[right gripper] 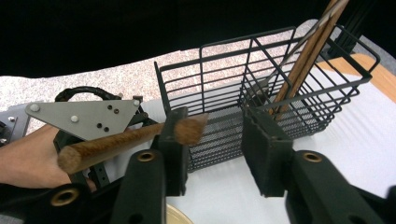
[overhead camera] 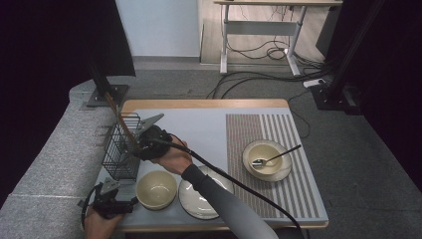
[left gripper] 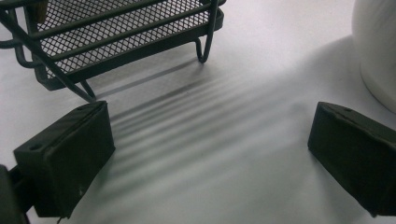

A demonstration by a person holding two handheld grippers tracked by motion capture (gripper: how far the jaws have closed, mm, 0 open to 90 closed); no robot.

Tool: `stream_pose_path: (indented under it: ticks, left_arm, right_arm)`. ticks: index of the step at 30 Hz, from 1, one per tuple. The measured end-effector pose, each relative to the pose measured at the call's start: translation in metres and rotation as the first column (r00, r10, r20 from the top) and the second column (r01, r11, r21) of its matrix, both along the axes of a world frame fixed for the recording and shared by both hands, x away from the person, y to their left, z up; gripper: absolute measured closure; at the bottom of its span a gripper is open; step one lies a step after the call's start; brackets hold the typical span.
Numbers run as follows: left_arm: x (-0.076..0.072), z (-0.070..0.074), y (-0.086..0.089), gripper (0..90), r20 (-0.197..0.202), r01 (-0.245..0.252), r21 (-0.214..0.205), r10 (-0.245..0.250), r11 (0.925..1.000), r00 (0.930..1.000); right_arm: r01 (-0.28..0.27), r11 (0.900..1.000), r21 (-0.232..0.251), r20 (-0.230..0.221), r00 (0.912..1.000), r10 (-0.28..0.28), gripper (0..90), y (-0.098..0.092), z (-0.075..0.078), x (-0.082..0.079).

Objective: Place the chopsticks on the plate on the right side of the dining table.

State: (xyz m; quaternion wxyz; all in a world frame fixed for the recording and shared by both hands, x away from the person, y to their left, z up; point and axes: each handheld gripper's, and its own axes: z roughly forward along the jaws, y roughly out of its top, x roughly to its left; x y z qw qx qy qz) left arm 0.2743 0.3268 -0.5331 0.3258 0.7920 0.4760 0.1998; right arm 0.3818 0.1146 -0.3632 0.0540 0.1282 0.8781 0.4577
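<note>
The right gripper (right gripper: 215,144), half-closed, has a light, stiff, smooth wooden handle (right gripper: 130,142) against one pad beside the wire basket (right gripper: 280,84); I'd clamp it mid-shaft, since it could roll.

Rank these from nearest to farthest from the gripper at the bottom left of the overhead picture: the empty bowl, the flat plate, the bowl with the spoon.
From the left gripper:
1. Empty bowl, just to its right.
2. Flat plate, next along the front edge.
3. Bowl with the spoon, far right on the striped mat.
</note>
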Motion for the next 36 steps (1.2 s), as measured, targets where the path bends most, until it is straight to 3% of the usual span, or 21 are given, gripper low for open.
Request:
stream_pose_path:
  ticks: [12,19,36]
  left_arm:
    - [0.000,0.000,0.000,0.0,0.000,0.000,0.000,0.000,1.0000,1.0000]
    - [0.000,0.000,0.000,0.0,0.000,0.001,-0.001,-0.001,1.0000,1.0000]
    - [0.000,0.001,0.001,0.0,-0.007,0.013,-0.005,-0.013,0.9999,0.9999]
  right_arm:
    - [-0.010,0.9999,0.009,0.038,0.9993,0.009,83.0,0.001,0.002,-0.003]
    - [-0.002,0.9999,0.015,0.037,0.9993,0.002,83.6,-0.002,0.005,-0.004]
    - [-0.014,0.9998,0.017,0.052,0.9986,0.013,83.7,-0.025,0.033,-0.011]
